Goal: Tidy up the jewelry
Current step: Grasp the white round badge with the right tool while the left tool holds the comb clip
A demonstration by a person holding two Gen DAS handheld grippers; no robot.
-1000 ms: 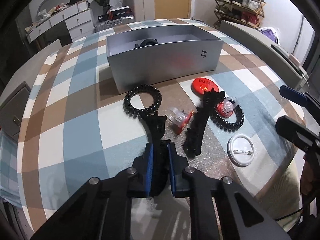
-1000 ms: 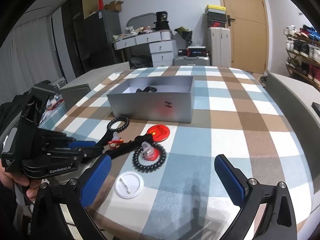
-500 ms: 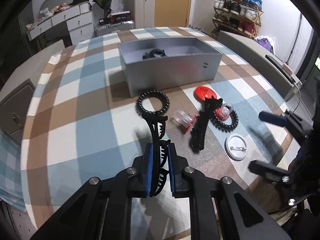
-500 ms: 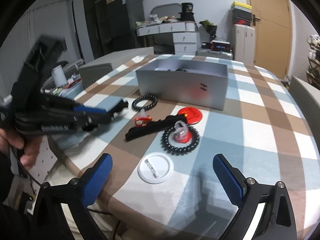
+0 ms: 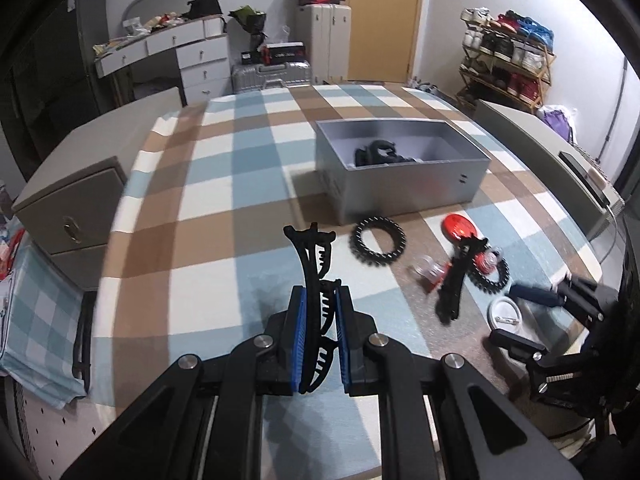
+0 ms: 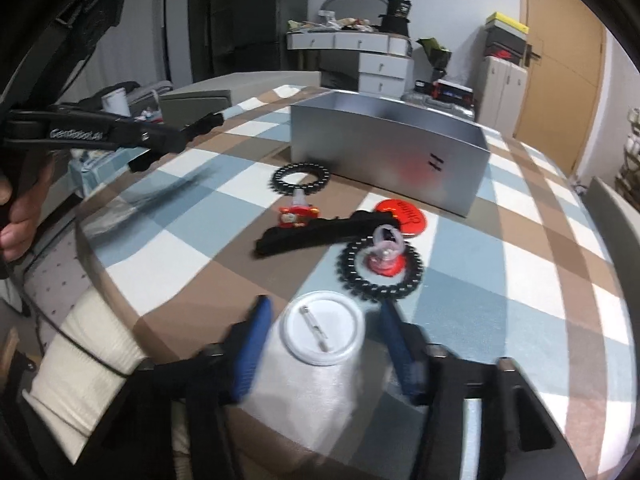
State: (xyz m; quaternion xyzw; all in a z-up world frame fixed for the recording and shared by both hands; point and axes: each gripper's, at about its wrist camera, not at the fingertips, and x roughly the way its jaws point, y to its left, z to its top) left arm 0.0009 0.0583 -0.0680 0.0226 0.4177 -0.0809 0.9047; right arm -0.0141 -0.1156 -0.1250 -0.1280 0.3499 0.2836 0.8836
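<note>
Left gripper (image 5: 319,334): pinching the black hair claw (image 5: 315,280), held upright, clear above the tabletop (image 5: 208,216).
Right gripper (image 6: 326,350): spread, straddling the white pin badge (image 6: 323,335) near the tabletop edge.
Grey box (image 5: 404,178): ahead and right, open-topped, dark pieces already inside.
Advice: carry the claw above the box wall before releasing; keep the right gripper level around the flat badge.

This was a lived-in home room: a checked tablecloth (image 5: 240,184) covered the table, white drawers (image 5: 200,60) stood heaped with clutter, suitcases (image 5: 272,74) sat beside a wooden door (image 5: 384,20), and a shoe rack (image 5: 508,60) lined the wall.
</note>
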